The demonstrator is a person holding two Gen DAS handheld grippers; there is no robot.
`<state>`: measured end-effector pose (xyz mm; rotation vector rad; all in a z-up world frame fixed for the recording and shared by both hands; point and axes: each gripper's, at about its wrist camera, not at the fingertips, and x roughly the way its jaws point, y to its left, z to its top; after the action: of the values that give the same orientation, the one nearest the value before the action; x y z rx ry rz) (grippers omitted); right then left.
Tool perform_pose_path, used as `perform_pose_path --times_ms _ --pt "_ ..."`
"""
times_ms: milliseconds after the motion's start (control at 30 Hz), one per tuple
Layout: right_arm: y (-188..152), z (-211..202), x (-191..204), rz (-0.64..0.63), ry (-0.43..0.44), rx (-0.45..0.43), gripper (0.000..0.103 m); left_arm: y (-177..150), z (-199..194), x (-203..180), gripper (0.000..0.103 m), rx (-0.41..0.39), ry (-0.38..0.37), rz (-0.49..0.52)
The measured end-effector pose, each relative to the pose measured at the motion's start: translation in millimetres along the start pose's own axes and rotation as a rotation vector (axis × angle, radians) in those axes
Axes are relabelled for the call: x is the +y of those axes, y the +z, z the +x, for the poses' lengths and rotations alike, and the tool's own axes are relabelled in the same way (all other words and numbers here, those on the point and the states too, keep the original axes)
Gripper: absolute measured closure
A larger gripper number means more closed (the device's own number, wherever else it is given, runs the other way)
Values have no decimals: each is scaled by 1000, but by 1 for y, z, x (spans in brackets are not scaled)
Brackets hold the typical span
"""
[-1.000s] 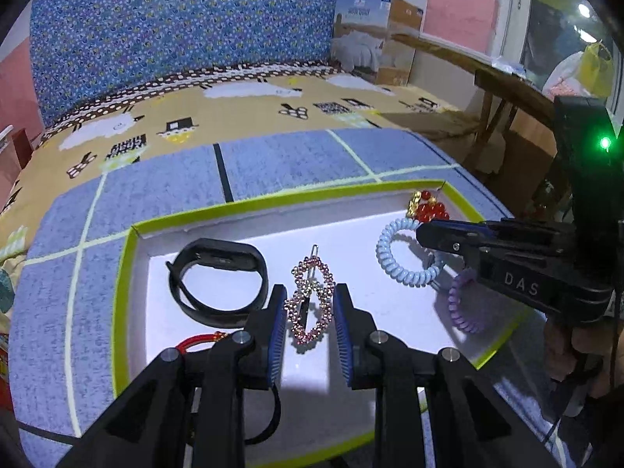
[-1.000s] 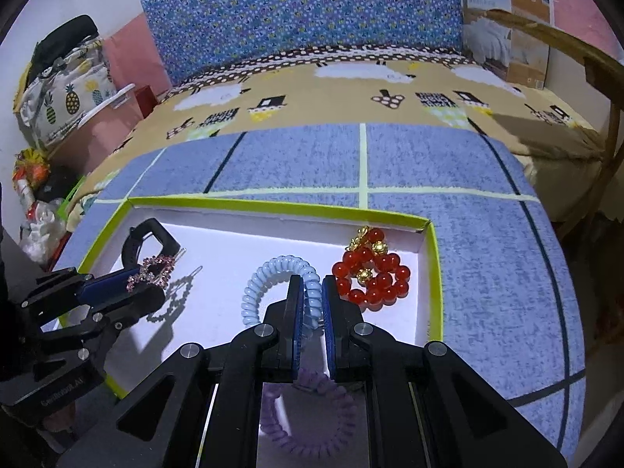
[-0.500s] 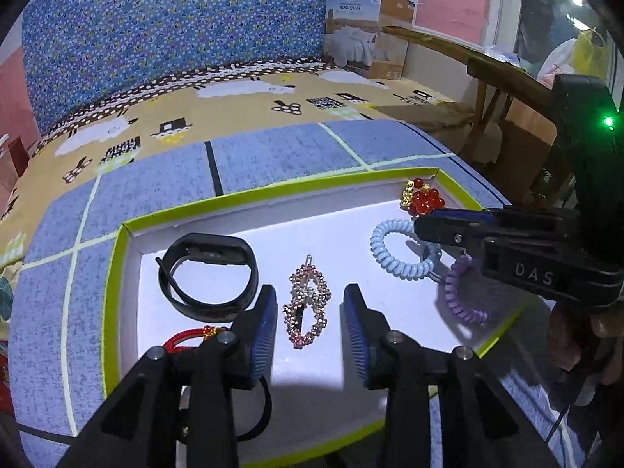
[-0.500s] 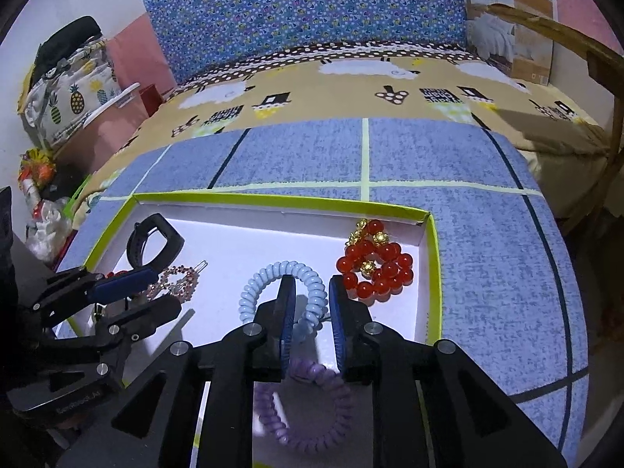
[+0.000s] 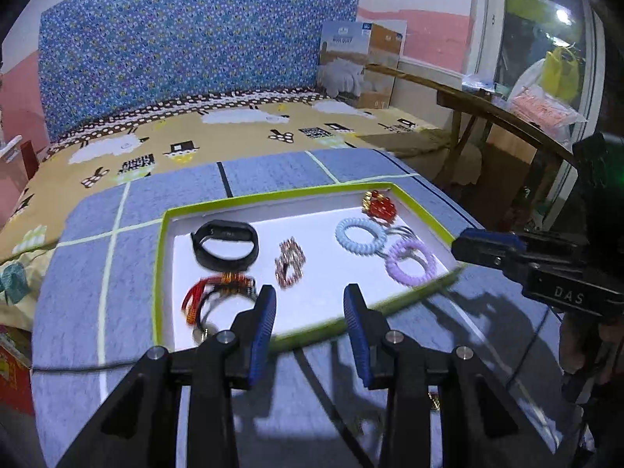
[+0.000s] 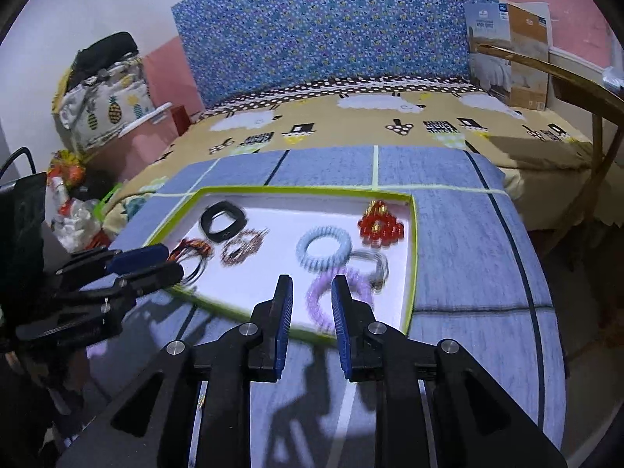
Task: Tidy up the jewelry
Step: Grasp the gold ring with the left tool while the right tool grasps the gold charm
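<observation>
Left wrist view: left claw [image 5: 310,304] spread wide, empty, hanging over the near rim of the green-edged tray [image 5: 159,273], pads clear of everything. Inside the tray, on the white floor: black band [image 5: 226,244] far left, red cord bracelet [image 5: 218,294] at the near left close to the rim, rhinestone hair clip [image 5: 289,262] in the middle, blue coil tie [image 5: 360,234] and purple coil tie [image 5: 410,262] to the right, red bead bracelet [image 5: 380,206] in the far right corner. Bare white floor between clip and coils. Right claw [image 5: 483,247] just outside the tray's right rim. Open blue mat [image 5: 89,273] all round the tray.

Right wrist view: right claw [image 6: 311,312] partly apart, jaws just been opening, nothing between the pads, poised above the tray's near rim with the purple coil tie [image 6: 335,292] beyond the tips. Blue coil tie [image 6: 323,247] farther in, red bead bracelet [image 6: 380,226] by the right wall. Left claw [image 6: 156,263] at the tray's left near corner, beside the red cord bracelet [image 6: 191,253]. Wide bare mat to the right.
</observation>
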<state>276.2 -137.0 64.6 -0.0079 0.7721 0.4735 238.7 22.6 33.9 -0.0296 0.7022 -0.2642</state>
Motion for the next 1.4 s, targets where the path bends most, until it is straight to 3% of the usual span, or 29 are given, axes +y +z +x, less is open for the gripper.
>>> perform_pose_path --times_ms 600,967,1400 --pt "-73 -66 23 3 42 -15 82 -64 -72 -17 66 -30 16 -14" --pt "-85 -59 33 -16 61 20 82 -77 -71 -18 66 -13 19 -17" --pt "-85 -29 50 -93 85 71 82 -76 -45 -14 65 43 17 -5"
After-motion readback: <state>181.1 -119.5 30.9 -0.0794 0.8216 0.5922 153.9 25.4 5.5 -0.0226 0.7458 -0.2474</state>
